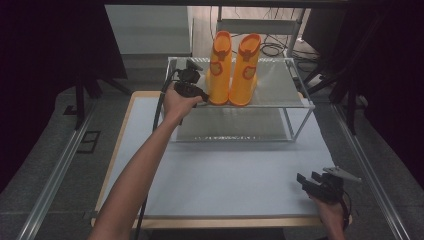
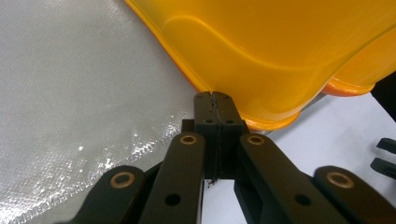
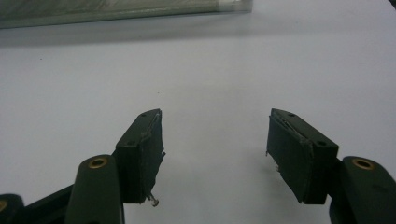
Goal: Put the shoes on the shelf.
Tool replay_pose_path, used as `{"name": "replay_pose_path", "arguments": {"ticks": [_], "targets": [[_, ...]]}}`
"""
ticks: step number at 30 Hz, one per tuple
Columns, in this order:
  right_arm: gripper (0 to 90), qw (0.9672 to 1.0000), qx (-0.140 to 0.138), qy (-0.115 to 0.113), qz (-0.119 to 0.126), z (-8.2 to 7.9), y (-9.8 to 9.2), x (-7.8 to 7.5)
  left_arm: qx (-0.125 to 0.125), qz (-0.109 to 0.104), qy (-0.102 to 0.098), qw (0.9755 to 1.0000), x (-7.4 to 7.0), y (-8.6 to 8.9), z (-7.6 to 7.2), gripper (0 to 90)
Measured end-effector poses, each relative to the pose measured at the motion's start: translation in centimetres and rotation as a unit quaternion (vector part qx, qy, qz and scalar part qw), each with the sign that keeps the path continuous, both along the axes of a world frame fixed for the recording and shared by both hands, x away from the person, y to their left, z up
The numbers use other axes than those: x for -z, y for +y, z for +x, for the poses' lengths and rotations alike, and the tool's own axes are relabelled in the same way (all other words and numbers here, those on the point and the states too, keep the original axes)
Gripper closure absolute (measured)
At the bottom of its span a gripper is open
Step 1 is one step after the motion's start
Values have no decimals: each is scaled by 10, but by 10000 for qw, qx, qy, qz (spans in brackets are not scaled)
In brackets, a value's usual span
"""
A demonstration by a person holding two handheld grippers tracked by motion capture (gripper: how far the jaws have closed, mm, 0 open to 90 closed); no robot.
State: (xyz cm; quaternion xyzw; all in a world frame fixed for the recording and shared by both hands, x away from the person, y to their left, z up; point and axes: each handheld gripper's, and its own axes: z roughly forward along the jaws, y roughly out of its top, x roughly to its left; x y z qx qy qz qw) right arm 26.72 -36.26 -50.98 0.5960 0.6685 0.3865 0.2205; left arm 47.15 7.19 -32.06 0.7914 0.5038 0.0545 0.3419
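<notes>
Two orange boots (image 1: 233,67) on one rack (image 1: 280,87)

Rack (image 1: 295,102) at far end of desk (image 1: 220,185); two boots on top shelf.
Left boot (image 1: 219,70) and right boot (image 1: 245,70) upright, side by side, touching, toward shelf's left half. Left claw (image 1: 204,96) at shelf's near left edge, tips against left boot's sole. Right claw (image 1: 306,181) at desk's near right corner, well apart from rack.
</notes>
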Motion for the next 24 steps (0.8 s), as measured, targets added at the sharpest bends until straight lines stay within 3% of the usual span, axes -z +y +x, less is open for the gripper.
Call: {"name": "replay_pose_path", "arguments": {"ticks": [8, 20, 24], "targets": [[360, 10000, -16, 18, -5, 1, 1, 1, -47, -55, -28, 10000, -1, -3, -2, 900], [362, 10000, -55, 8, 9, 1, 4, 1, 130, -187, -35, 9997, -3, -20, -5, 900], [362, 10000, -66, 6, 13, 1, 4, 1, 178, -243, 3, 9995, -2, -18, -3, 900]]}}
